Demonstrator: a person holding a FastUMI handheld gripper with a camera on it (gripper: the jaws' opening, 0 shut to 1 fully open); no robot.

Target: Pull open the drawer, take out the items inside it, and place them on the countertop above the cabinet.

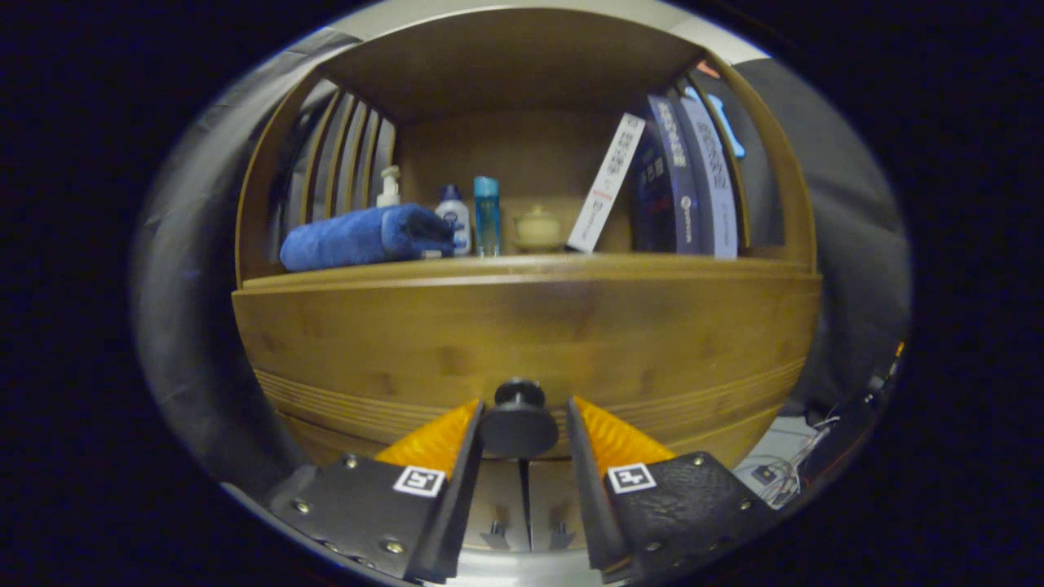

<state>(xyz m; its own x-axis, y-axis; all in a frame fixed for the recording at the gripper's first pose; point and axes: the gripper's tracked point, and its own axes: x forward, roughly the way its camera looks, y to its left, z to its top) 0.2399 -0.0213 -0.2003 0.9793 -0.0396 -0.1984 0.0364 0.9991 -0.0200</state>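
The gripper [522, 412] has its two fingers pressed against a round black knob [519, 420] on the closed wooden drawer [522, 338]; the knob looks rigid and smooth, probably slippery.

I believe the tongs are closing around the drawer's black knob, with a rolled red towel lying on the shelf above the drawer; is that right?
Nearly. The gripper view shows the towel is blue, not red. The rest stands: the tongs sit either side of the drawer's black knob, and the rolled towel lies on the shelf above the drawer.
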